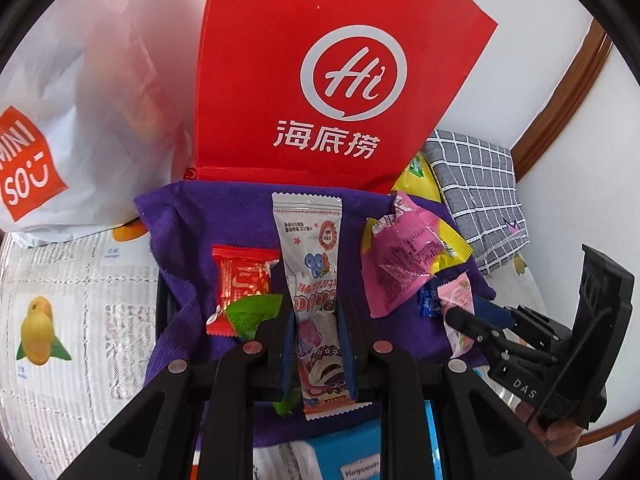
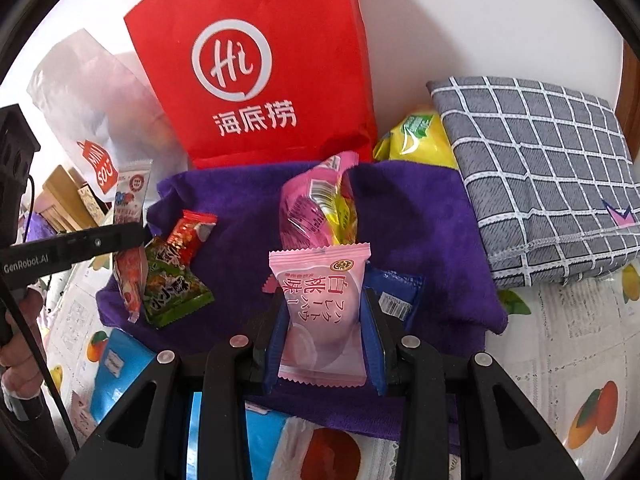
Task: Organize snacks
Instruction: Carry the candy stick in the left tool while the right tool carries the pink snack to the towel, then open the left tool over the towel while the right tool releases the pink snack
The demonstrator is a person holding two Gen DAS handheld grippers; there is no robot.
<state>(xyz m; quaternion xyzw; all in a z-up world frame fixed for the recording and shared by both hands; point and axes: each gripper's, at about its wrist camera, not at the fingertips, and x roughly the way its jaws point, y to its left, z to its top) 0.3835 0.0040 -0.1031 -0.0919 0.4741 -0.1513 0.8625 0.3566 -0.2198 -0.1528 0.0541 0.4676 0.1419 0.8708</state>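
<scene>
My left gripper (image 1: 318, 320) is shut on a long white stick pack with a blueberry print (image 1: 312, 264), held over the purple cloth (image 1: 192, 240). My right gripper (image 2: 324, 304) is shut on a pink peach-flavour pack (image 2: 322, 280) above the same cloth (image 2: 420, 220). On the cloth lie a red snack (image 1: 240, 280), a green pack (image 2: 172, 292), a pink and yellow bag (image 2: 312, 208) and a small blue pack (image 2: 396, 292). Each gripper shows in the other's view: the right gripper (image 1: 460, 320) at the right, the left gripper (image 2: 136, 236) at the left.
A red paper bag (image 1: 320, 60) stands behind the cloth, with a white shop bag (image 1: 80, 120) to its left. A yellow chip bag (image 2: 420, 136) and a folded grey checked cloth (image 2: 540, 168) lie at the right. A blue box (image 2: 116, 368) sits near the front on the fruit-print table cover.
</scene>
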